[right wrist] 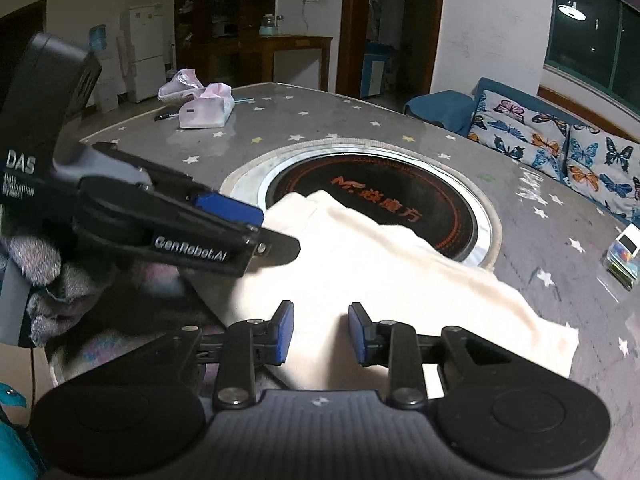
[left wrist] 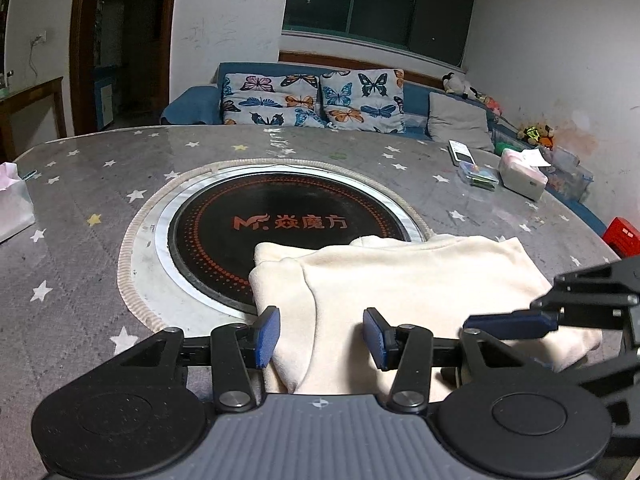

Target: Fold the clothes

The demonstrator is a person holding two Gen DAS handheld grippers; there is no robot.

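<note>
A cream fleece garment [left wrist: 400, 280] lies folded on the grey star-patterned table, partly over the black round hotplate [left wrist: 280, 220]. My left gripper [left wrist: 320, 336] is open, its blue pads [left wrist: 267, 336] on either side of the garment's near edge. My right gripper [right wrist: 320, 332] is open above the near edge of the same garment [right wrist: 360, 264]. The right gripper's blue finger also shows at the right of the left wrist view [left wrist: 512, 326]. The left gripper also shows in the right wrist view [right wrist: 228, 220], over the garment's left edge.
A pink tissue pack [right wrist: 206, 110] and a plastic bag lie at the table's far left. A tissue box [left wrist: 522, 174], a phone [left wrist: 460, 152] and a small case sit at the far right. A blue sofa with butterfly cushions [left wrist: 312, 98] stands behind the table.
</note>
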